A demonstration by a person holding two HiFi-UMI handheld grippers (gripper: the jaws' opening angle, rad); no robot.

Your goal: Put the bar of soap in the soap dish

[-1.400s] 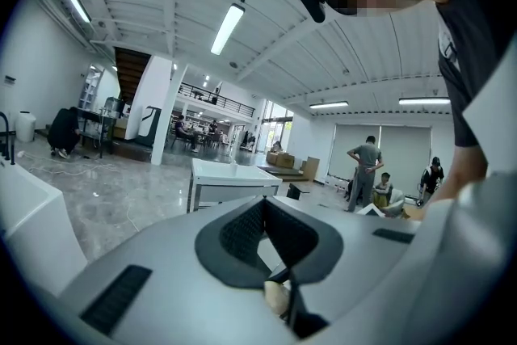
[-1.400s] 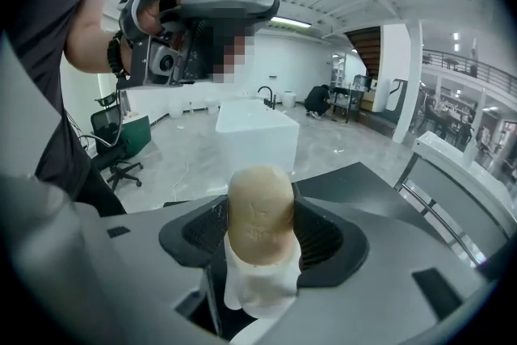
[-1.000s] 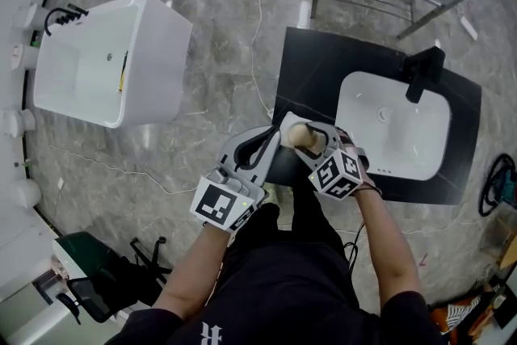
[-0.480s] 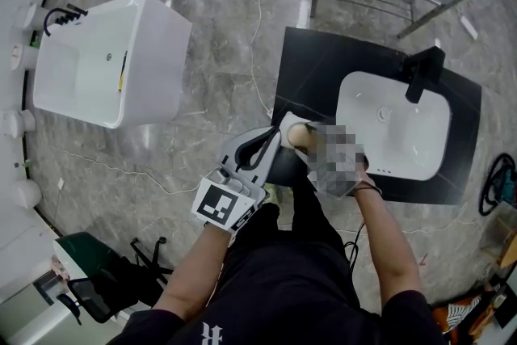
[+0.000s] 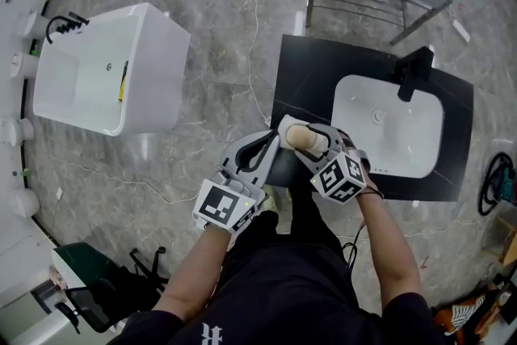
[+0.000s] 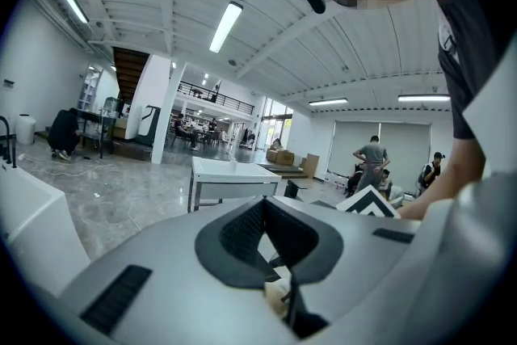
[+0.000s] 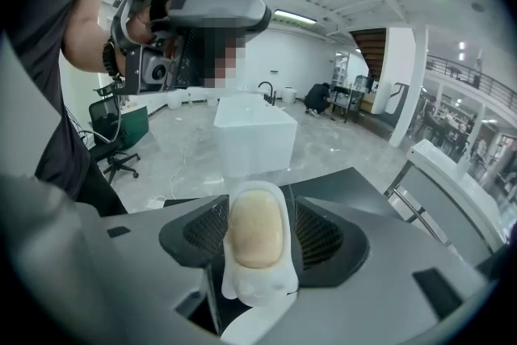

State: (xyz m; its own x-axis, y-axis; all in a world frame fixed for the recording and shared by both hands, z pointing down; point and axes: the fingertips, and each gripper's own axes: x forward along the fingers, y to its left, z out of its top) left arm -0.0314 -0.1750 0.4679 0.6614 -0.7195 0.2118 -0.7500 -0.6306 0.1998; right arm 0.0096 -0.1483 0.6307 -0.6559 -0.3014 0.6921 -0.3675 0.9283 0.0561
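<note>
Hardly anything has moved since a second ago: both claws sit in the same spot at the middle of the head view, and only the camera has shifted, so the black counter [image 5: 311, 77] and the white tub [image 5: 105, 69] at the upper left stand a little higher in the frame. From where one stands, the right gripper [image 7: 257, 214] is the busy one. Its jaws are partly closed and pinch a white soap dish [image 7: 260, 287] from both sides, the dark ribbed pads pressed against its flanks. The bar of soap [image 7: 257, 232], pale tan and rounded, already lies in that dish, so it stands between the two jaws in the centre of the right gripper view, with its far end reaching past the pads. In the head view the dish and soap show over the lower left corner of the counter, left of the white basin [image 5: 388, 125] and the black tap [image 5: 414, 69]. The left gripper [image 6: 262, 206] hangs just beside them, at the lower left of the right one. Its jaws are brought together, the pads meeting in a ridge, and nothing is gripped between them. A small pale scrap shows low in the left gripper view, below the pads. It may be part of the dish, though the view is too tight to be sure. Both forearms come up from the bottom edge of the head view.
</note>
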